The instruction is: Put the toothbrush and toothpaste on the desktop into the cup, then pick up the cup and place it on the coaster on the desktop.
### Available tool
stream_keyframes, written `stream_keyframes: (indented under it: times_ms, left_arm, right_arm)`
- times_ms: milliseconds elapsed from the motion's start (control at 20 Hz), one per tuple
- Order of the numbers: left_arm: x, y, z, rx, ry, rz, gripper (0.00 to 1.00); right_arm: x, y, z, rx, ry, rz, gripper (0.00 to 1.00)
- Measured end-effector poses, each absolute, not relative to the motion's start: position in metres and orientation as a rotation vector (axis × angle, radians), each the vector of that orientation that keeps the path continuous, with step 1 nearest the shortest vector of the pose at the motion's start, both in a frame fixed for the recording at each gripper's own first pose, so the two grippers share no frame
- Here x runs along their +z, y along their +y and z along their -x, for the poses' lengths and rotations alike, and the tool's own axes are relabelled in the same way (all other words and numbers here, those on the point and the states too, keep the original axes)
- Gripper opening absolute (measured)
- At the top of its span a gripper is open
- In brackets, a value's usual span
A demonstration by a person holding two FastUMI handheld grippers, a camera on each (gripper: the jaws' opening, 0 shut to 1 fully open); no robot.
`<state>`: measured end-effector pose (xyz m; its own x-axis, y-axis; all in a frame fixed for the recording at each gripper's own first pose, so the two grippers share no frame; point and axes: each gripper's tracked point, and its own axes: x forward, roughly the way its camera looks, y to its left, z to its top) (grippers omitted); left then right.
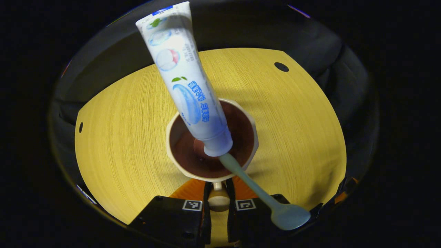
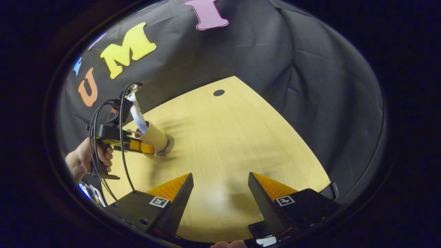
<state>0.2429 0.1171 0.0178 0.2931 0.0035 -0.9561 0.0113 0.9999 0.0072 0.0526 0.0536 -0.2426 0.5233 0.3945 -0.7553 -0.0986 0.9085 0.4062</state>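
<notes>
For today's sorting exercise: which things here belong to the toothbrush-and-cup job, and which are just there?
Belong to the job:
toothpaste, in the cup
toothbrush, in the cup
cup, handle held by the left tool
coaster under the cup

Just there:
desktop
holes in the desktop
right tool, open, holding nothing

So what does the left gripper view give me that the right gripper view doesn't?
Left gripper view: the cup's dark inside, the toothbrush leaning out of it, and the left gripper shut on the cup's handle. Right gripper view: the open right gripper, the hand holding the left gripper, and the coaster under the cup. Both: cup, toothpaste, wooden desktop.
</notes>
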Motion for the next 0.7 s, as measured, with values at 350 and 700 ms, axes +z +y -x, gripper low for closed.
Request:
stream_keyframes:
  times_ms: [350, 700]
  left_arm:
    - [0.046, 0.102, -0.227, 0.018, 1.292, -0.010, 0.48]
    - [0.071, 0.107, -0.198, 0.057, 1.248, 0.078, 0.96]
  right_arm:
    - [-0.245, 0.060, -0.053, 0.303, 0.984, -0.339, 0.96]
    - [-0.236, 0.079, -0.044, 0.360, 0.959, -0.299, 0.96]
